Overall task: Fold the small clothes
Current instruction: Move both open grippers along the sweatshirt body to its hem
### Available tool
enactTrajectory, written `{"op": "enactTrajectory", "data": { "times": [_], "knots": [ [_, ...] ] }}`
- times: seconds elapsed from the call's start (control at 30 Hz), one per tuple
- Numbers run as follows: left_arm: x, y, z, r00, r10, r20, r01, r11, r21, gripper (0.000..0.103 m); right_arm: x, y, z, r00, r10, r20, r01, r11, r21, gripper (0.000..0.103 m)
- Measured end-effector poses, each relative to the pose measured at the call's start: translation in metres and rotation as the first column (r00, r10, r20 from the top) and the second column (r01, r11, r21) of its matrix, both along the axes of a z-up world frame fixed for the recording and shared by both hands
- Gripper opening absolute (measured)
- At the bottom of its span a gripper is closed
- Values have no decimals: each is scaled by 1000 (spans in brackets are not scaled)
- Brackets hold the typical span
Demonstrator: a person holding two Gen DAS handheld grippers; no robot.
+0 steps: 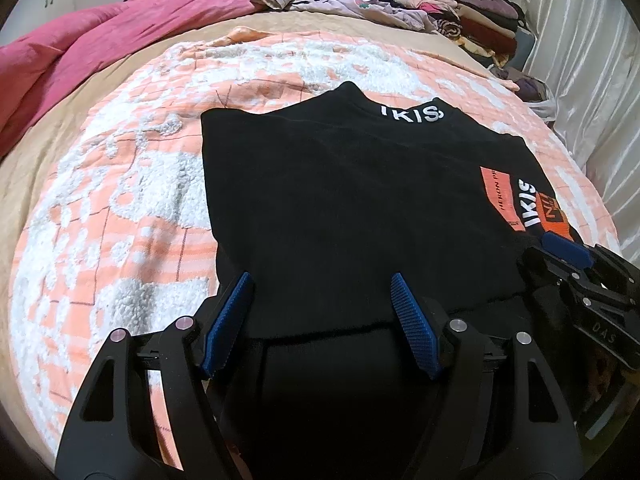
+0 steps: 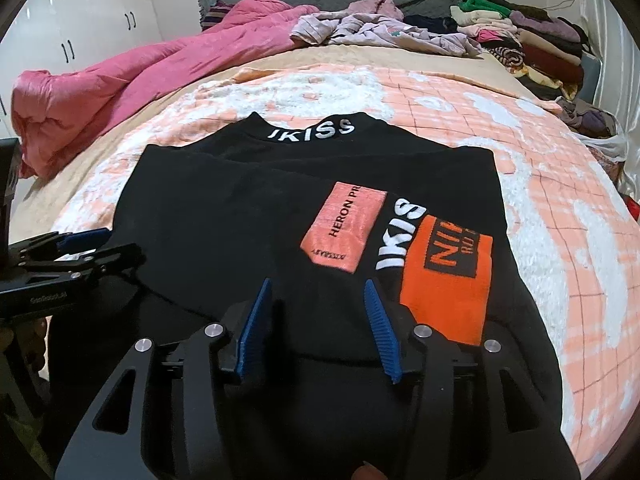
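A pink quilt [image 2: 120, 76], stacked clothes [image 2: 532, 36] and, perhaps, white cupboards [image 2: 80, 28] surround the blanket [image 2: 560, 208].

Black tool [image 1: 322, 326] (blue ribbed pads)

A: The black knit top [image 2: 224, 216] carries white lettering on its collar, plus a salmon-pink patch [image 2: 344, 228] and a bright orange patch [image 2: 444, 280].

B: And under it?

A: A fleecy peach-and-white bed blanket [image 1: 132, 200] with thin dark grid lines. Behind lies a crumpled pink quilt [image 1: 100, 40].

B: The tools?

A: Black frames, blue ribbed pads [image 1: 414, 328].
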State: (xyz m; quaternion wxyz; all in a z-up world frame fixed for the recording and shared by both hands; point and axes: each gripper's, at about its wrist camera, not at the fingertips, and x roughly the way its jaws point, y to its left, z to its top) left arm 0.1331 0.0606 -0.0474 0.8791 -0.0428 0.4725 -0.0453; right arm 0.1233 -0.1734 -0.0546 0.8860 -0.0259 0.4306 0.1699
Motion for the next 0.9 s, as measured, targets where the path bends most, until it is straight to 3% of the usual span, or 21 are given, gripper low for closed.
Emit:
{"op": "enactTrajectory", "data": {
  "times": [0.33,0.53,0.8,0.87,0.9],
  "knots": [
    [-12,6,9,1000,19,7,-19,999,-39,65,-13,-1,10,1000,2,18,-2,1000,28,57],
    [-19,8,16,999,29,19,-28,999,-42,71,-19,-8,18,999,-11,35,10,999,36,67],
    [-25,9,27,998,45,53,-43,999,-26,80,-24,-15,24,998,-37,55,35,999,34,68],
    [-27,11,30,997,52,60,-50,998,-32,82,-25,-15,26,997,-39,63,37,999,38,81],
    [-28,12,32,996,55,66,-53,998,-31,82,-26,-16,28,997,-40,69,38,998,42,81]
  ]
}}
